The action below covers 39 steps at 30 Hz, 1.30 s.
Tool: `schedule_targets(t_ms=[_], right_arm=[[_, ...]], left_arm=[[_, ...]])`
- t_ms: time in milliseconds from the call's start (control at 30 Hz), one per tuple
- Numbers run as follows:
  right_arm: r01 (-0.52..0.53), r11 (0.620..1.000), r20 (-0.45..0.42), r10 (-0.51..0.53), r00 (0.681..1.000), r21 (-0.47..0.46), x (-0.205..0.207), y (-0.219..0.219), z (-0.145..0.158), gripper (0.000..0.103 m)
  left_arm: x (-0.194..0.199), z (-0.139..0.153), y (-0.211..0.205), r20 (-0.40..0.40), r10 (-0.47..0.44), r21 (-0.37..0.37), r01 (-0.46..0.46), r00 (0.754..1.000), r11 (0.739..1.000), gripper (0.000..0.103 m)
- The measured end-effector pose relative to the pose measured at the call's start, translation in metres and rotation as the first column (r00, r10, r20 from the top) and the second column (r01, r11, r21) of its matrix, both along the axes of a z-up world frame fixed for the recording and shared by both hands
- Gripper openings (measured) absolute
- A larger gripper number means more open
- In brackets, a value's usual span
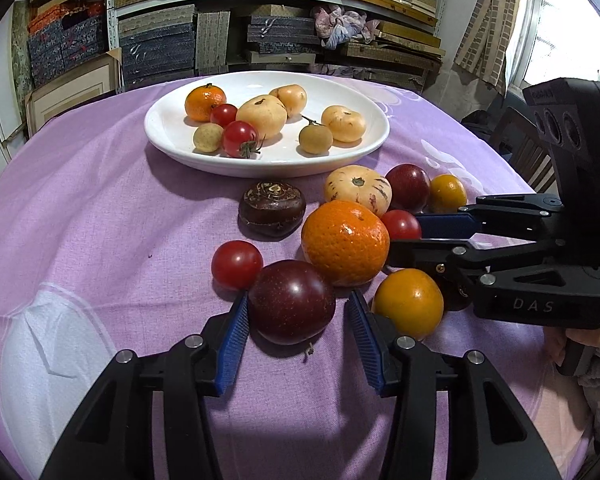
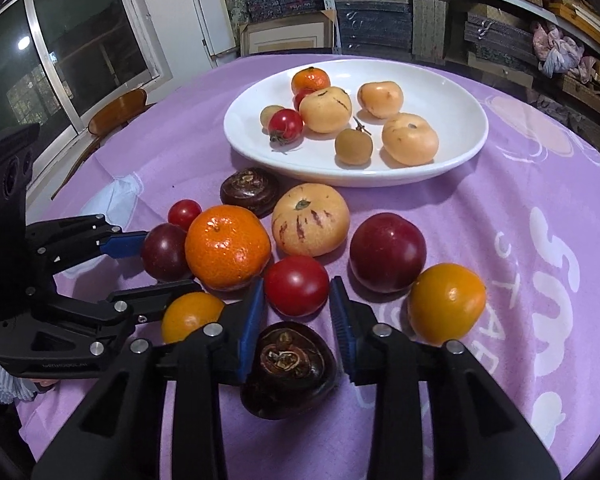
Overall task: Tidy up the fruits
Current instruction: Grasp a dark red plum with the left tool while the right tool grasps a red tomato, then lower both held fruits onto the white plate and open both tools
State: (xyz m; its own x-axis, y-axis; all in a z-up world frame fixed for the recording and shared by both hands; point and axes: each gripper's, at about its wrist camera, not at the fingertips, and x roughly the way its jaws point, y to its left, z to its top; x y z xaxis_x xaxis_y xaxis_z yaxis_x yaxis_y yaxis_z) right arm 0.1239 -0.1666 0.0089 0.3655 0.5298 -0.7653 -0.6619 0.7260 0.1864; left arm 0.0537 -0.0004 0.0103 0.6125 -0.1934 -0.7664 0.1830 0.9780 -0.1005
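A white plate [image 1: 168,120] at the table's far side holds a tangerine, cherry tomatoes, pale melons and small brown fruits. Loose fruit lies in front of it. My left gripper [image 1: 298,308] is open, its blue pads either side of a dark plum [image 1: 291,300], next to a big tangerine [image 1: 345,242]. My right gripper [image 2: 298,298] is open around a red tomato [image 2: 296,286], with a dark water chestnut [image 2: 288,368] between its finger bases. The right gripper also shows in the left wrist view [image 1: 404,236].
Purple cloth [image 1: 100,220] covers the table. Also loose: a striped melon [image 2: 310,219], another plum [image 2: 387,252], yellow-orange fruits [image 2: 446,302] [image 1: 408,302], a second chestnut [image 1: 272,208], a cherry tomato [image 1: 237,264]. Shelves behind, chair at the side.
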Motion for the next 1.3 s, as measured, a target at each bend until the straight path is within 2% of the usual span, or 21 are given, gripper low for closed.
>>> schedule_targets(t_ms=[167,233,400,500,633,800,867,1000,1067,1133,1200,1300], right_arm=[[0.014,1.0,0.022,-0.015,1.0,0.013,-0.005,0.0,-0.001,0.032],[0.019,0.999,0.025,-0.02,0.999,0.031,-0.008,-0.003,0.001,0.032],[0.046,0.997,0.042,-0.048,0.998,0.062,-0.02,-0.015,0.007,0.032],[0.071,0.993,0.073,-0.078,0.994,0.099,-0.029,-0.025,0.017,0.032],[0.114,0.98,0.138,-0.137,0.981,0.162,-0.048,-0.042,0.035,0.032],[0.134,0.977,0.221,-0.17,0.96,0.169,-0.061,-0.045,0.052,0.032],[0.139,0.973,0.236,-0.181,0.955,0.183,-0.054,-0.044,0.068,0.032],[0.167,0.959,0.29,-0.231,0.929,0.228,-0.027,-0.043,0.116,0.032],[0.175,0.956,0.295,-0.242,0.924,0.236,-0.008,-0.037,0.135,0.032],[0.194,0.957,0.291,-0.253,0.923,0.217,0.013,-0.028,0.14,0.032],[0.207,0.962,0.267,-0.249,0.931,0.177,0.035,-0.015,0.131,0.032],[0.223,0.969,0.236,-0.242,0.941,0.105,0.063,0.004,0.105,0.032]], left_arm=[[0.0,-0.001,-0.001,0.001,0.001,0.008,-0.001,1.0,1.0,0.05],[0.0,-0.001,0.0,0.003,0.012,0.013,-0.012,1.0,1.0,0.042],[-0.002,0.001,0.002,0.017,0.021,0.013,-0.021,1.0,1.0,0.041],[-0.013,0.01,0.001,0.089,0.042,0.043,-0.046,0.995,0.998,0.04],[-0.028,0.022,-0.011,0.209,0.038,0.146,-0.07,0.977,0.987,0.04],[-0.031,0.044,-0.013,0.298,0.06,0.177,-0.117,0.953,0.977,0.04],[-0.022,0.06,-0.011,0.323,0.066,0.193,-0.134,0.944,0.972,0.04],[0.012,0.101,-0.002,0.353,0.109,0.163,-0.176,0.929,0.971,0.04],[0.035,0.117,0.006,0.346,0.144,0.122,-0.196,0.927,0.973,0.04],[0.056,0.119,0.014,0.314,0.176,0.083,-0.211,0.933,0.974,0.04],[0.079,0.111,0.019,0.257,0.194,0.067,-0.218,0.947,0.974,0.04],[0.109,0.086,0.024,0.174,0.216,0.082,-0.233,0.961,0.969,0.04]])
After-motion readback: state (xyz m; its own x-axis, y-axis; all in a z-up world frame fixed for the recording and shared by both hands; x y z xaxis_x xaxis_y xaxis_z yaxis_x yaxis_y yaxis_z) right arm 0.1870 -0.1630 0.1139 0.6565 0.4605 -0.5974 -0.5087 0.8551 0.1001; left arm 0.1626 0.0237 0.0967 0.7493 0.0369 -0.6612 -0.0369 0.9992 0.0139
